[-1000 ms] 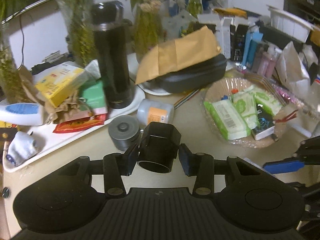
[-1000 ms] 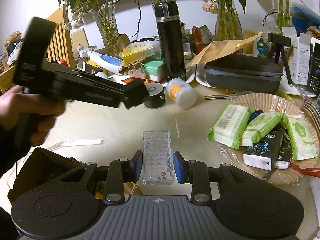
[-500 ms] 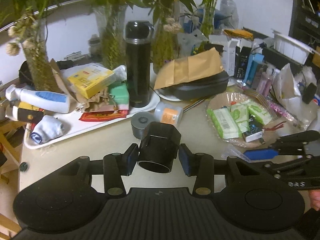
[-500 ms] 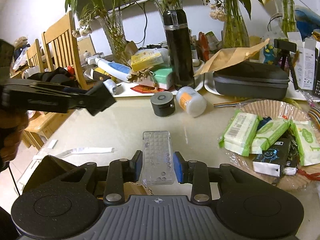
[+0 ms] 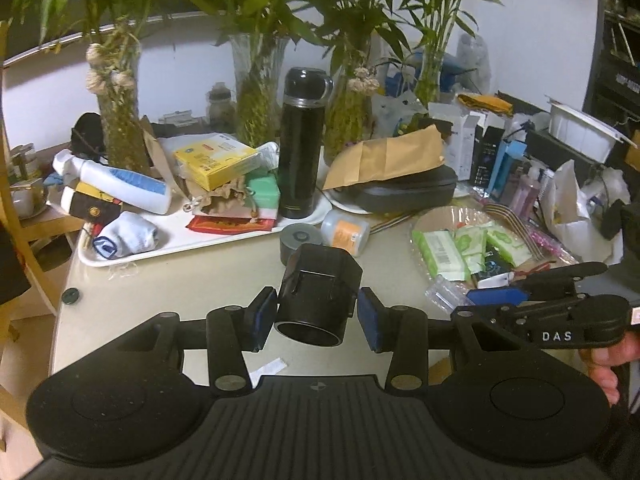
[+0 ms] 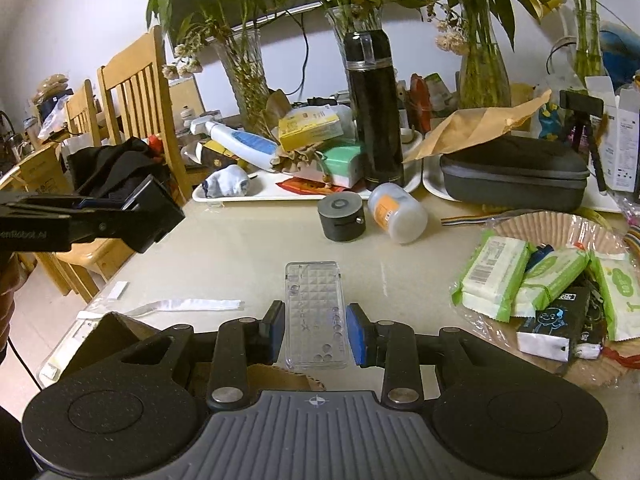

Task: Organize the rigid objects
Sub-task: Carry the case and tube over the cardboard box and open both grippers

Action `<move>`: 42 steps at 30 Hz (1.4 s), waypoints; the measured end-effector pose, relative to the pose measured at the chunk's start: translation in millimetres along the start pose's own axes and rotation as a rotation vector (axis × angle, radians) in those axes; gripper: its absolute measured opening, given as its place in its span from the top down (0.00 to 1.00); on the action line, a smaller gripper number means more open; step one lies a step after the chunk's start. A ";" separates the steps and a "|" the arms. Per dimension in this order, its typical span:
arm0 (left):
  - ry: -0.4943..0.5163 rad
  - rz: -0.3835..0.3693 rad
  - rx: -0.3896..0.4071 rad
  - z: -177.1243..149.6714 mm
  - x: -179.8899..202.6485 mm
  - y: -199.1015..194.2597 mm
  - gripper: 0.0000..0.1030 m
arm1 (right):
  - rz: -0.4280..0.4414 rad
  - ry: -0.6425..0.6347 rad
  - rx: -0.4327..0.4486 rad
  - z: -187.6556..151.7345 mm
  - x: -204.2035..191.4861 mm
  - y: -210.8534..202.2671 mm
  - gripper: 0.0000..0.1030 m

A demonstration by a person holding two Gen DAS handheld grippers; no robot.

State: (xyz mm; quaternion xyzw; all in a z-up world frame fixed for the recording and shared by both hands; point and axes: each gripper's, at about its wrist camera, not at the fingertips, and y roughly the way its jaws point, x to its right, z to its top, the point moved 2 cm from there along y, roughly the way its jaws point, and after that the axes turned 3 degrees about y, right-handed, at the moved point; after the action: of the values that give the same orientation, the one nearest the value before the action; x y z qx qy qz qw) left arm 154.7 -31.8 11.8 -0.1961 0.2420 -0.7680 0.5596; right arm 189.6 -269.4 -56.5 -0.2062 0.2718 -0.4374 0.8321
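My left gripper is shut on a black boxy piece with a round open end and holds it in the air above the table's near left part. In the right wrist view this black piece shows at the left edge, off the table's corner. My right gripper is shut on a clear plastic case with a studded face, held low over the beige tabletop. In the left wrist view the right gripper enters from the right with the clear case at its tip.
On the table lie a grey round tin and a tipped white bottle with an orange label. Behind are a cluttered white tray, a black flask, a black zip case and a basket of wipes. Wooden chairs stand left.
The left gripper has drawn back and up from the tray with the black piece still in it, so more of the table shows. The right gripper and the clear case have kept still.
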 end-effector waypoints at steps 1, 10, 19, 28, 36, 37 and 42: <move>-0.002 0.003 0.006 -1.9 -0.3 -3.7 0.58 | 0.003 -0.003 0.002 -0.5 -1.1 -1.5 0.65; -0.021 -0.037 0.015 -24.0 3.4 -30.7 0.58 | 0.021 -0.016 0.015 -6.8 -8.9 -11.7 0.65; 0.036 -0.121 -0.040 -51.9 25.7 -37.0 0.58 | 0.029 -0.024 0.032 -8.3 -14.0 -19.1 0.65; 0.047 -0.245 -0.108 -73.6 25.4 -37.1 0.51 | 0.038 -0.029 0.035 -13.9 -17.6 -26.0 0.65; 0.063 -0.148 -0.015 -71.6 25.9 -44.7 0.31 | 0.045 -0.040 0.036 -16.7 -23.7 -28.5 0.65; 0.065 -0.126 -0.004 -70.9 25.5 -45.1 0.31 | 0.045 -0.043 0.035 -17.3 -24.5 -28.9 0.65; 0.027 -0.033 0.067 -67.9 16.9 -50.9 0.31 | 0.044 -0.051 0.037 -21.0 -28.2 -32.9 0.65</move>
State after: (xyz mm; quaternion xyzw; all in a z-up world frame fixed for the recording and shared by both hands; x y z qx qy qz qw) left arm 72.0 -24.5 -12.3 -0.1708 0.2205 -0.7875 0.5496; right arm 142.8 -265.5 -45.9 -0.1958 0.2467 -0.4187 0.8518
